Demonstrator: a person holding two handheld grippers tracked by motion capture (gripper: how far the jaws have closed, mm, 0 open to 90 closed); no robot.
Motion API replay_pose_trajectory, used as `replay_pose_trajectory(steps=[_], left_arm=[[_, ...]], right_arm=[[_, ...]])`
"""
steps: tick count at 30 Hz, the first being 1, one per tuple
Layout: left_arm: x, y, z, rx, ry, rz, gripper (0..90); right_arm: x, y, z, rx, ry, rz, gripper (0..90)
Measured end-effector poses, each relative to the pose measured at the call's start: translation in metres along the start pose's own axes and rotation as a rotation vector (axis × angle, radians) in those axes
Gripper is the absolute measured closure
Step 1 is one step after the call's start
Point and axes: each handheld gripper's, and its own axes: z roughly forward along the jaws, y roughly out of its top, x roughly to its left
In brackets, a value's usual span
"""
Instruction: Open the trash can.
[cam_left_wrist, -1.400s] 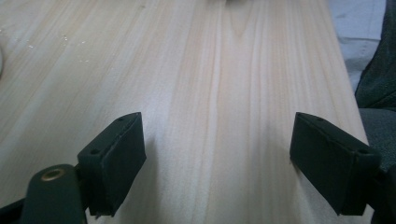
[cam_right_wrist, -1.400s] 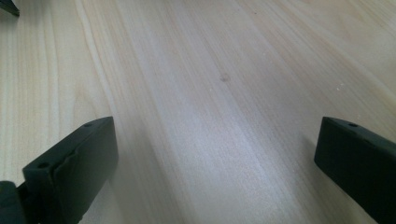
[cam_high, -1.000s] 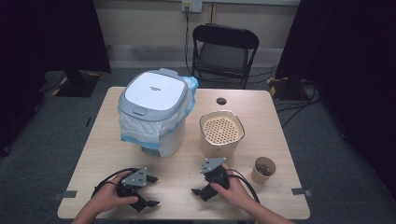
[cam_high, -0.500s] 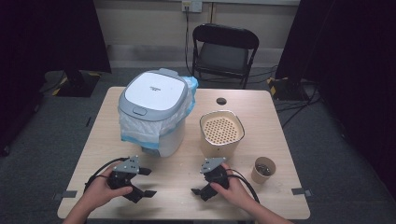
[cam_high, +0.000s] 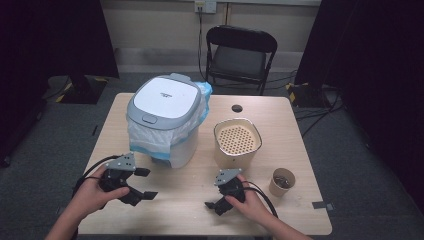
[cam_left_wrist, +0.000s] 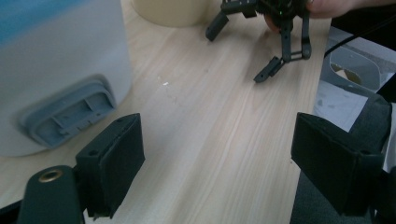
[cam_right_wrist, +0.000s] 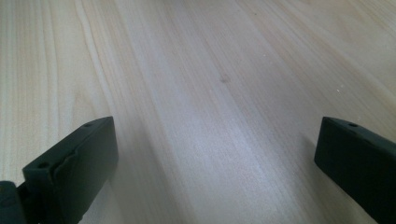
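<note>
High view: two grippers over the pale wooden table (cam_high: 190, 200).
Left gripper (cam_high: 142, 184) and right gripper (cam_high: 212, 200) both spread, pinching nothing.

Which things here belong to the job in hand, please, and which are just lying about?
Likely in play: left gripper, right gripper, white lidded bin, beige perforated pot.
Lying about: paper cup, black disc, folding chair.

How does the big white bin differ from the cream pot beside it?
The white bin is larger than the cream pot. The bin's lid is solid and shut; the pot's top is full of holes. A plastic bag hangs from the bin, none from the pot. Both stand upright on the table.
</note>
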Motion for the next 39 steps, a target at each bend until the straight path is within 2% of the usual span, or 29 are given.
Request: replay_pose_trajectory(steps=[5, 17, 18, 24, 25, 33, 39], left_arm=[[0.000, 0.010, -0.009, 0.002, 0.004, 0.004, 16.8], [0.001, 0.033, -0.025, 0.010, -0.021, 0.006, 16.5], [0.002, 0.036, -0.027, 0.004, -0.019, -0.006, 16.1], [0.003, 0.045, -0.034, 0.002, -0.011, -0.006, 16.0], [0.003, 0.049, -0.037, 0.008, -0.005, -0.017, 16.0], [0.003, 0.066, -0.044, 0.029, 0.000, -0.013, 16.0], [0.003, 0.080, -0.052, 0.013, 0.008, 0.000, 16.0]], right_arm=[[0.000, 0.000, 0.000, -0.001, -0.001, 0.000, 0.0], [0.000, 0.000, 0.000, -0.002, -0.005, -0.001, 0.0], [0.000, 0.000, 0.000, -0.002, -0.001, -0.001, 0.0], [0.000, 0.000, 0.000, 0.000, -0.006, -0.001, 0.0], [0.000, 0.000, 0.000, -0.001, -0.004, -0.001, 0.0], [0.000, 0.000, 0.000, -0.002, -0.002, -0.002, 0.0], [0.000, 0.000, 0.000, 0.001, -0.002, -0.001, 0.0]])
